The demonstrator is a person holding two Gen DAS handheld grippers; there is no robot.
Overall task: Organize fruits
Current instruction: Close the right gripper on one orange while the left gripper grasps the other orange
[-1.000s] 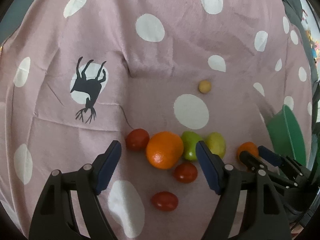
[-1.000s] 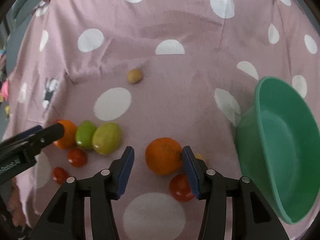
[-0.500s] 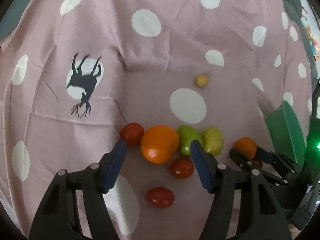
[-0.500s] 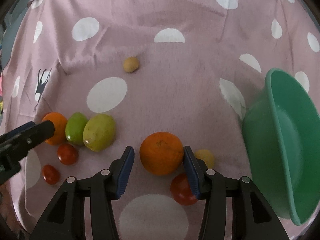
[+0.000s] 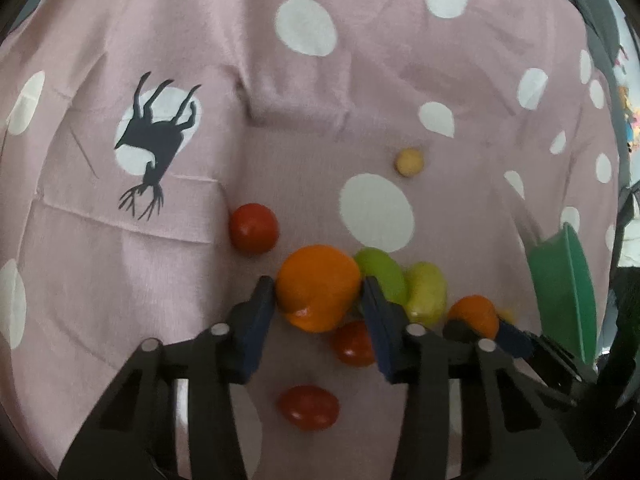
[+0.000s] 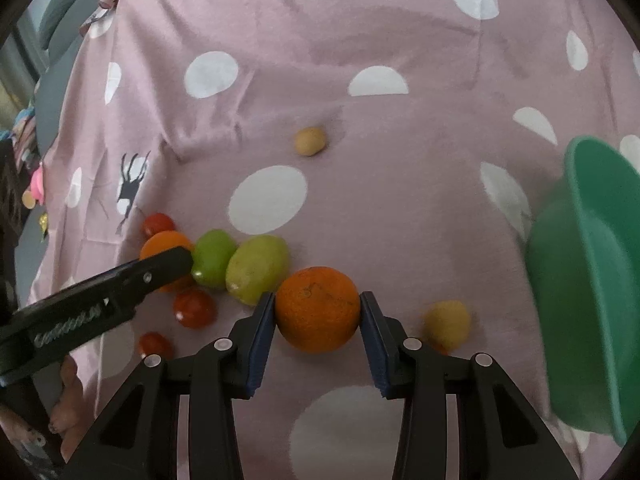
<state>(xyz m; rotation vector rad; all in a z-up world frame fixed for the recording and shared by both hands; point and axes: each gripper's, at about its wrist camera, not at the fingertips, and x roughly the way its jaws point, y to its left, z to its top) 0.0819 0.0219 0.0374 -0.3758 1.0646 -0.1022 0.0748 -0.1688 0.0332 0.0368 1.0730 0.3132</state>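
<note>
While our left gripper (image 5: 318, 296) has just been closing, its blue pads now press on both sides of an orange (image 5: 318, 286) that lies on the pink polka-dot cloth (image 5: 200, 20). Our right gripper (image 6: 318, 312) has likewise been closing, and its pads pinch a second orange (image 6: 318, 308) on the same cloth.

Just beside the left-hand orange, on its right, a green lime (image 5: 382, 276) touches it, and a yellow-green lemon (image 5: 426, 294) lies against the lime. One tomato (image 5: 354, 342) sits just below the orange, partly behind the right finger. Another tomato (image 5: 309, 407) lies nearer the camera between the fingers, and a third tomato (image 5: 253, 229) lies up and to the left, apart from the orange.

In the right wrist view a small yellow fruit (image 6: 447, 324) lies just right of the held orange, blurred. A small tan round fruit (image 6: 310, 141) lies alone farther up the cloth, well apart from the rest. At the right edge a green plastic bowl (image 6: 588, 280) is tilted with its opening towards the fruit. We also see a black deer print (image 5: 154, 140) on the cloth at the left.
</note>
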